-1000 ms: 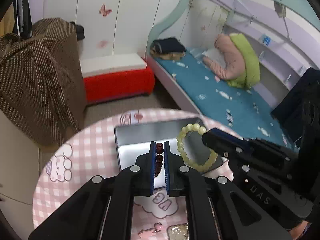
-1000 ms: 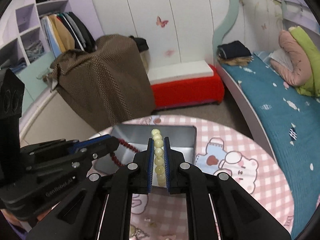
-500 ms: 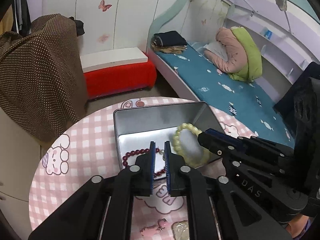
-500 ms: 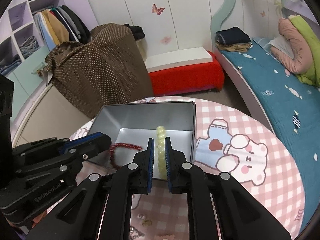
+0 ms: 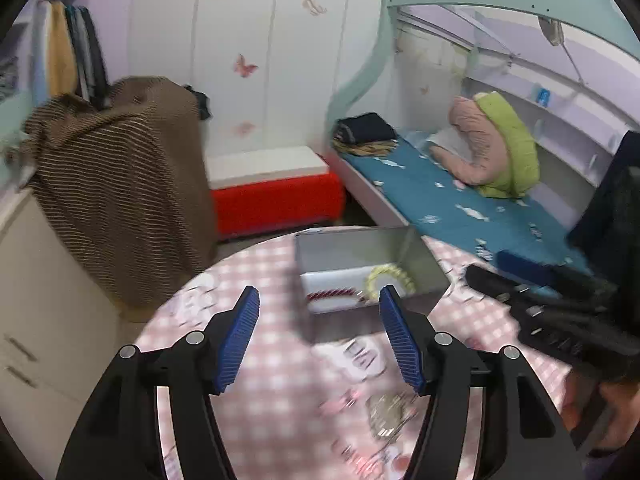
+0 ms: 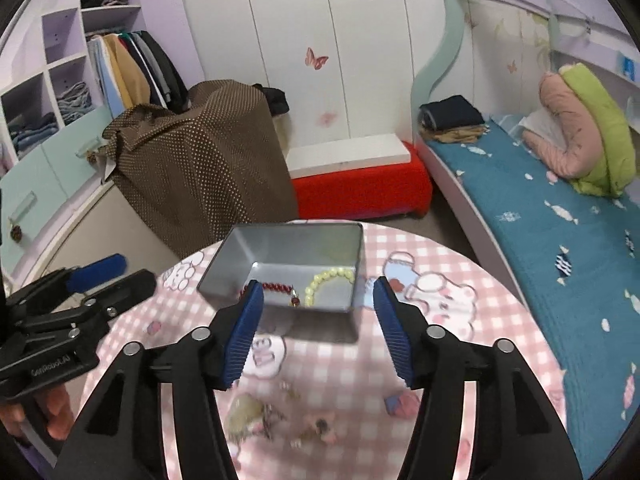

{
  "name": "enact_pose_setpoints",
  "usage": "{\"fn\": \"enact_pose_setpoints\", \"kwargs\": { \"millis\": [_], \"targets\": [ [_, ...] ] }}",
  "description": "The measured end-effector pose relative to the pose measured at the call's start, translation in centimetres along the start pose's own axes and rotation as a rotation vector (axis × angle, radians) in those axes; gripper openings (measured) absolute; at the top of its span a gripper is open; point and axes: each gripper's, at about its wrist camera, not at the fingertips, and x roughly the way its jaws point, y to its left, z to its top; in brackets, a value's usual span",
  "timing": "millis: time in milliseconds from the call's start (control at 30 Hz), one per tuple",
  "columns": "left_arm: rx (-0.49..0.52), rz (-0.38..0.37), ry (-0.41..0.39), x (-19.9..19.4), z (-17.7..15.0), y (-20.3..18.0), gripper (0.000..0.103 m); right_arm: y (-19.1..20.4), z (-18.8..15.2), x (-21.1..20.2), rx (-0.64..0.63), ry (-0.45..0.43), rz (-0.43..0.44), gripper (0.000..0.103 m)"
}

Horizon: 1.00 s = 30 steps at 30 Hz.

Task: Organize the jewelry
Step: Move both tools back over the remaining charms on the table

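Both bracelets dropped into the tin [image 6: 236, 252] — left tool [image 5: 318, 340] and right tool [image 6: 318, 330] now spread wide, pulled back.

One marking is legible. In the right wrist view, the left gripper [image 6: 98, 276] carries white lettering on its black body near the lower left edge of the frame, reading approximately "GenRobot.AI"; the last characters are small and uncertain. The tablecloth [image 6: 440, 344] shows cartoon prints, with no readable text. In the left wrist view, motion blur leaves no lettering readable.

Kid's bedrm (bed [image 6: 532, 216], wardrobe [image 6: 132, 64]).
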Motion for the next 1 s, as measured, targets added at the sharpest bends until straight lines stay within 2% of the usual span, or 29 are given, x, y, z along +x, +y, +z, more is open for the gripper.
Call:
{"fn": "enact_pose_setpoints", "kwargs": {
  "millis": [100, 200, 333, 567, 767, 900, 1000],
  "targets": [
    [0.001, 0.061, -0.004, -1.4, -2.2, 0.2, 0.06, -0.1, -1.8, -1.8, -0.016, -0.01, -0.021, 0.058],
    [-0.039, 0.083, 0.017, -1.8, -4.2, 0.9, 0.06, -0.3, -3.7, -2.7, -0.025, -0.006, -0.057, 0.061],
    [-0.067, 0.107, 0.066, -1.3, -6.3, 1.0, 0.06, -0.7, -6.2, -2.9, -0.015, 0.025, -0.059, 0.061],
    [-0.051, 0.07, 0.167, 0.4, -9.7, -0.6, 0.06, -1.4, -9.3, -1.7, 0.014, 0.098, -0.052, 0.062],
    [-0.038, 0.05, 0.206, 1.3, -10.9, -1.8, 0.06, -1.5, -10.1, -1.2, 0.02, 0.124, -0.05, 0.063],
    [-0.01, 0.08, 0.239, 2.1, -11.6, -2.2, 0.059, -1.6, -10.4, -0.9, 0.022, 0.133, -0.048, 0.063],
    [-0.026, 0.065, 0.24, 2.1, -11.7, -1.8, 0.06, -1.7, -10.4, -0.8, 0.022, 0.137, -0.048, 0.064]
  ]
}}
